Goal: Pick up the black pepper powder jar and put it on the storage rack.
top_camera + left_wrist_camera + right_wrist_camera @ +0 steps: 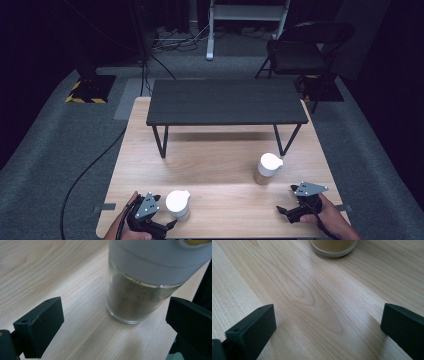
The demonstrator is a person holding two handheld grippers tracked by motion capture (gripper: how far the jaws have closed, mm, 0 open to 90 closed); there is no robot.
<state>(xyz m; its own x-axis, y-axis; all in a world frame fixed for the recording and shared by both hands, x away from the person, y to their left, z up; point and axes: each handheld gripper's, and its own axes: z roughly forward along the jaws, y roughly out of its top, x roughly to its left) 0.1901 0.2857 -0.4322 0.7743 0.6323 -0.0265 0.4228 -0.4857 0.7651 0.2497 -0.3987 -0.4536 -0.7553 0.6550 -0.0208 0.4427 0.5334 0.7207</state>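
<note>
Clear glass jar [132,302] with matt white plastic lid on smooth pale wood table [62,270].

I work at a pale wooden table [220,172] with a low black shelf [226,101] on thin metal legs standing across its far half. Grey carpet [55,145] surrounds it. Beyond, in a dark room, stand a black folding chair [300,47], a white frame [247,20] and floor cables [175,40].
</note>
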